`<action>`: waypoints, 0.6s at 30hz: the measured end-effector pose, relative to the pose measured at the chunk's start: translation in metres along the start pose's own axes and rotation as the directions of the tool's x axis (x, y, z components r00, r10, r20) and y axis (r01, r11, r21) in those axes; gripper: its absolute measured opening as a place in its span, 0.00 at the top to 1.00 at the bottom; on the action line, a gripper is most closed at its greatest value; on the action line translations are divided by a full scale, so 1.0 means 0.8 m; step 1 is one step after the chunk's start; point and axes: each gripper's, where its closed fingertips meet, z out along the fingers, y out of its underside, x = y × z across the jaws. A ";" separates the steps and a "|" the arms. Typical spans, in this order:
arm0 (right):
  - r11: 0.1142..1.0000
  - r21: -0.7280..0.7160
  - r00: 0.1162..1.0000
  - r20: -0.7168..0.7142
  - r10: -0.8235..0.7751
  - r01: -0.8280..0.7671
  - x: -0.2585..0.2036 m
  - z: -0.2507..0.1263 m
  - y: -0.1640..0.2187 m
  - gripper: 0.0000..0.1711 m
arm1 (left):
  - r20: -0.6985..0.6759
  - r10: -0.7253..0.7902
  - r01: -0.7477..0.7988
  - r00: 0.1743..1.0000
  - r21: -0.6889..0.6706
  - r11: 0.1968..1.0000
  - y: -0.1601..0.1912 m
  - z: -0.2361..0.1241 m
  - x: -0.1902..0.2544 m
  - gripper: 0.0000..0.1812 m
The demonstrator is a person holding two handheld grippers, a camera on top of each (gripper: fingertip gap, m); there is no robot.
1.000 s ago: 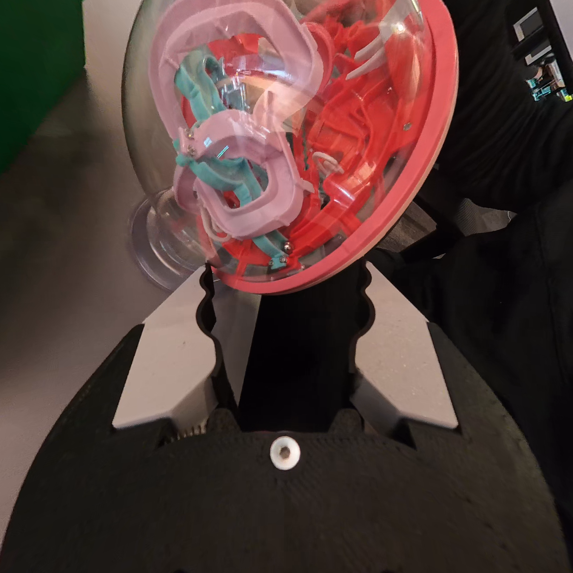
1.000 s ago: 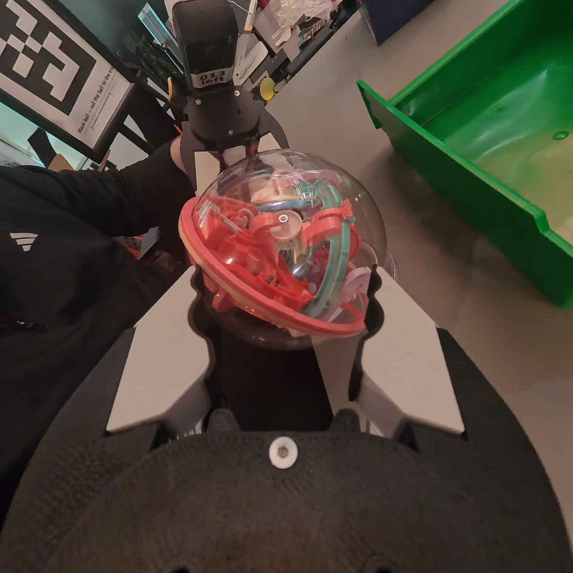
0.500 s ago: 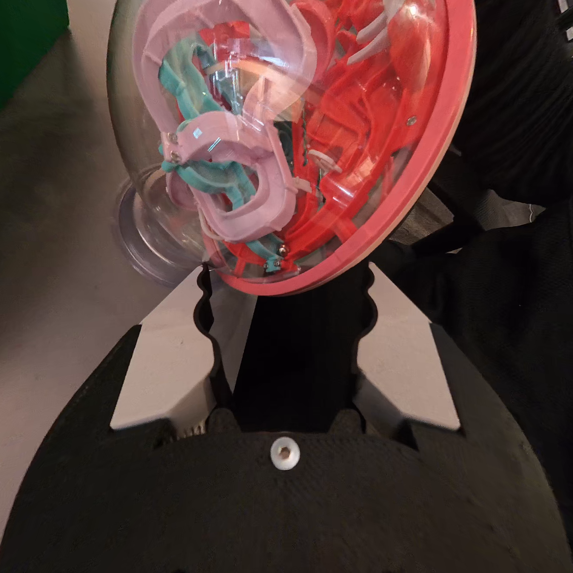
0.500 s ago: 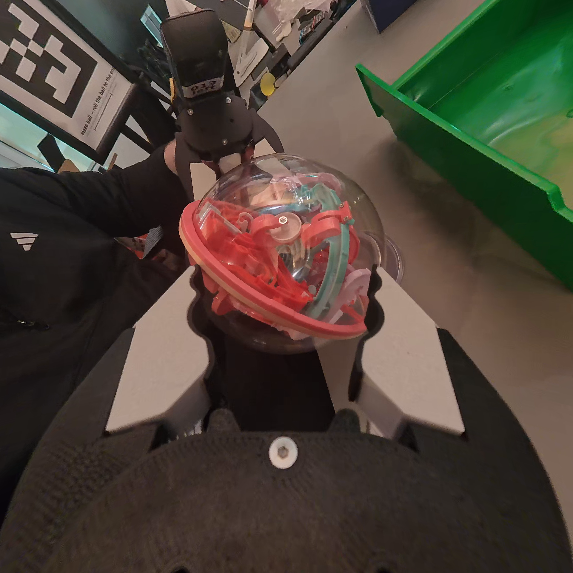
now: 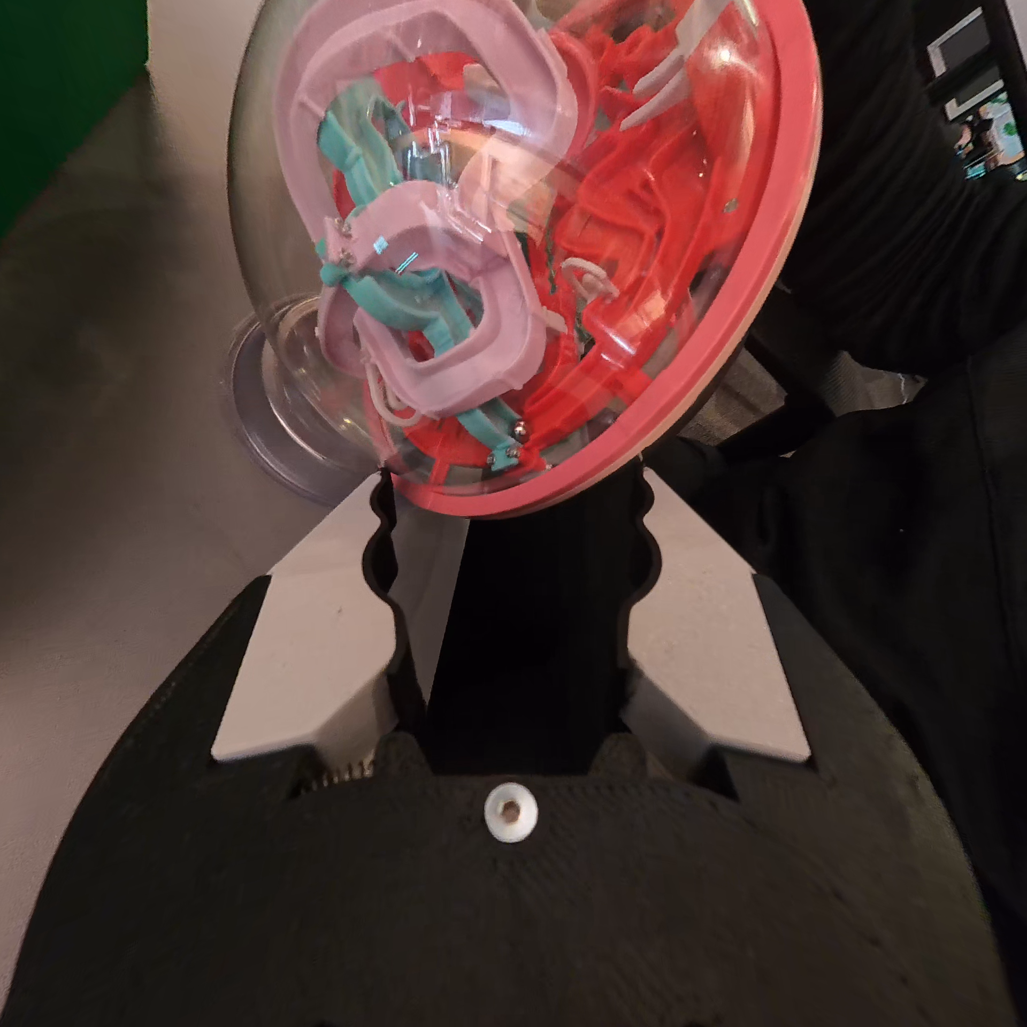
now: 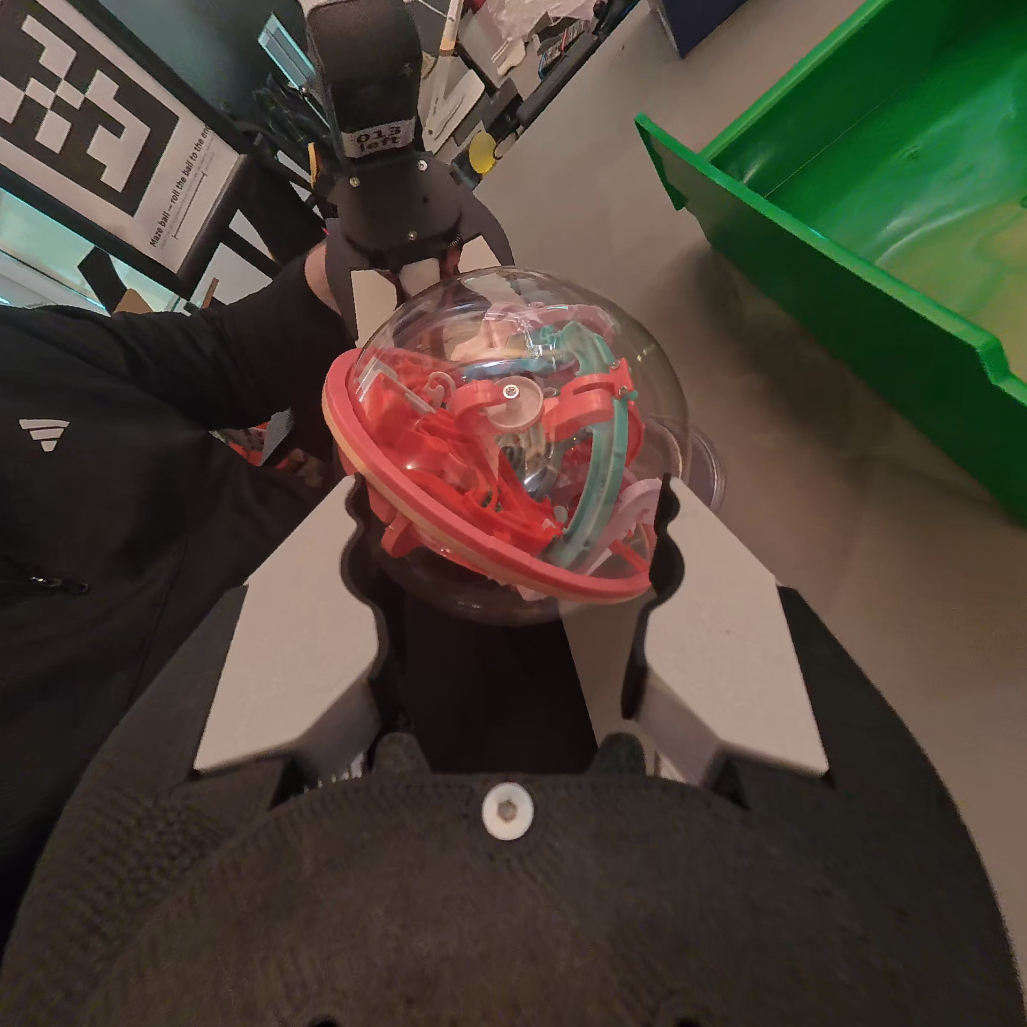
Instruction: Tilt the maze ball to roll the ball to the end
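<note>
Now both hand-held grippers (image 5: pixel 511 489) (image 6: pixel 505 500), part-open, clamp the retilted maze ball (image 6: pixel 500 439); its steel ball (image 5: pixel 521 428) stays near the pink rim (image 5: pixel 722 355), unfinished.

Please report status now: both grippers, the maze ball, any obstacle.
Left gripper and right gripper both clamp maze ball, lifted and tilted. Steel ball low near rim. No obstacle.

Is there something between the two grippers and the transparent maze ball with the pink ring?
Nothing visible. The left gripper and the right gripper both close directly on the transparent maze ball with the pink ring, from opposite sides. The small steel ball sits inside, near the ring's low edge.
</note>
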 end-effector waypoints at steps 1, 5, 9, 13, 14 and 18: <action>1.000 0.002 1.000 -0.001 0.000 0.000 0.000 -0.001 -0.001 0.42 | -0.011 -0.008 0.008 1.000 0.003 1.000 0.000 0.000 0.000 0.55; 1.000 0.006 1.000 0.004 0.015 -0.015 0.003 -0.001 0.000 0.43 | -0.053 -0.041 0.041 0.998 0.007 0.999 0.001 -0.001 -0.001 0.58; 1.000 0.008 1.000 0.006 0.016 -0.016 0.005 -0.003 0.000 0.44 | -0.059 -0.041 0.042 0.997 0.014 0.999 0.001 -0.003 -0.002 0.61; 1.000 0.017 1.000 0.005 0.000 0.000 0.004 -0.006 -0.002 0.47 | -0.055 -0.018 0.019 0.998 0.017 1.000 0.003 -0.007 -0.003 0.68; 1.000 0.018 1.000 0.004 -0.005 0.005 0.004 -0.008 -0.002 0.48 | -0.052 -0.009 0.010 0.999 0.021 1.000 0.003 -0.008 -0.004 0.70; 0.999 0.037 0.999 -0.004 -0.033 0.033 0.004 -0.015 -0.003 0.56 | -0.021 0.025 -0.024 0.999 0.038 0.999 0.002 -0.013 -0.006 0.76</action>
